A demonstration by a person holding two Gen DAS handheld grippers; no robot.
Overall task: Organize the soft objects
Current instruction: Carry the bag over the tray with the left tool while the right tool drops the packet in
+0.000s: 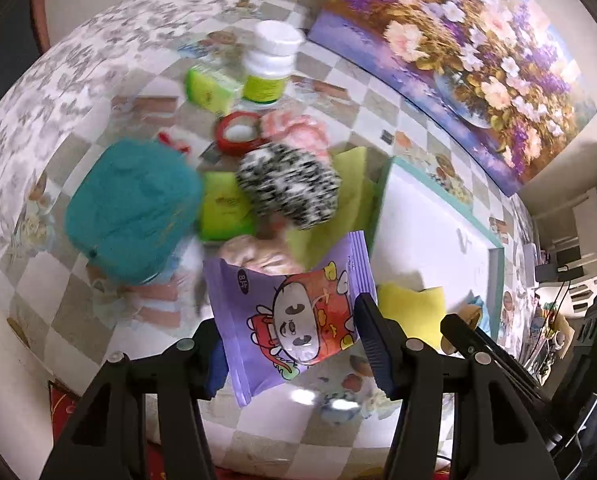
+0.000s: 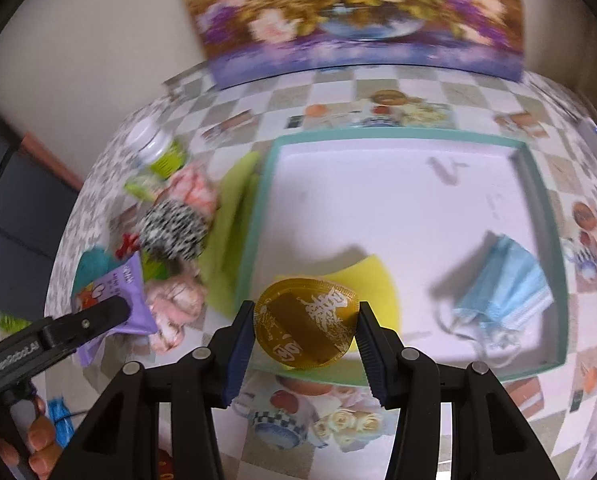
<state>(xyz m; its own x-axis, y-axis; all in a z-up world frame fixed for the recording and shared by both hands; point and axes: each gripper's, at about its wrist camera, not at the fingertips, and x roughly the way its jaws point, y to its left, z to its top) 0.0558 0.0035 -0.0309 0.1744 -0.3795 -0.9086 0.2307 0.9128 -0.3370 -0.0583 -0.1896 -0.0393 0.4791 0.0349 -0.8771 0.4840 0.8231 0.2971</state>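
We note a shallow box with a teal rim and white floor on the checkered tablecloth, in front of a flower painting leaning at the far wall. Inside the box: a yellow sponge at the near left and a crumpled blue face mask at the near right. The rest of the floor is bare.

Left of the box lies the pile of soft things: a teal knitted ball, a black-and-white speckled ball, pink fluffy pieces, green cloths. Beyond them stand a white-capped green bottle, a green carton and a roll of red tape.

The right gripper points steeply down over the near edge of the box. Its jaws are closed on a round gold-foil disc, pads pressing its left and right edges; the disc hangs above the sponge, and whether it touches it we cannot tell.

The left gripper also tilts steeply down, near the pile. Its jaws grip a purple cartoon packet across its width, lifted clear of the cloth. From the right wrist view, that packet shows at far left, and fingers wrap the handle at the lower left corner.
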